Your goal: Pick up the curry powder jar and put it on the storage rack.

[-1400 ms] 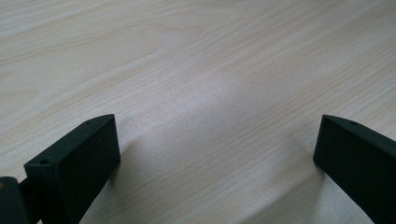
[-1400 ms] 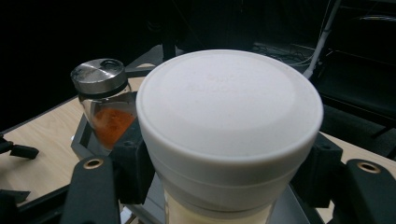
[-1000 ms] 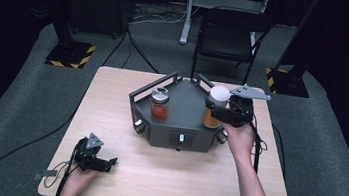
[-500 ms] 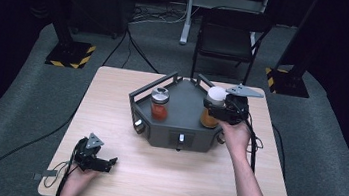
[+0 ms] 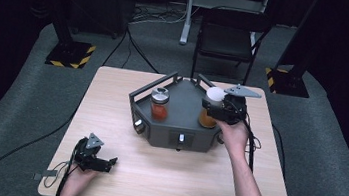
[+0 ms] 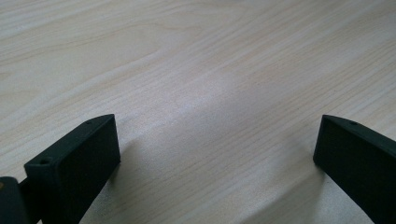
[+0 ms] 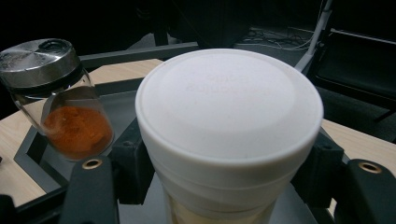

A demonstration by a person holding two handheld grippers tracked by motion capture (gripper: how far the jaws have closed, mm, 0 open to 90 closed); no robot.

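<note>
Right gripper (image 5: 214, 110) is pinching the upright white-lidded jar (image 7: 229, 116) on the tray (image 5: 178, 133); left gripper (image 6: 217, 154) is sitting spread on the tabletop (image 5: 111, 100), well apart.

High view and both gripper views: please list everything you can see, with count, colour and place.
table: 1, light wood, centre
tray: 1, dark grey, angular, on the table's far half
jar with metal lid: 1, clear glass, orange powder inside, upright on the tray's left part
jar with white lid: 1, white lid, orange-yellow contents, tray's right part
chair: 1, black, behind the table
left gripper: 1, black, open, on the table's near left
right gripper: 1, black, jaws on either side of the jar with white lid
</note>
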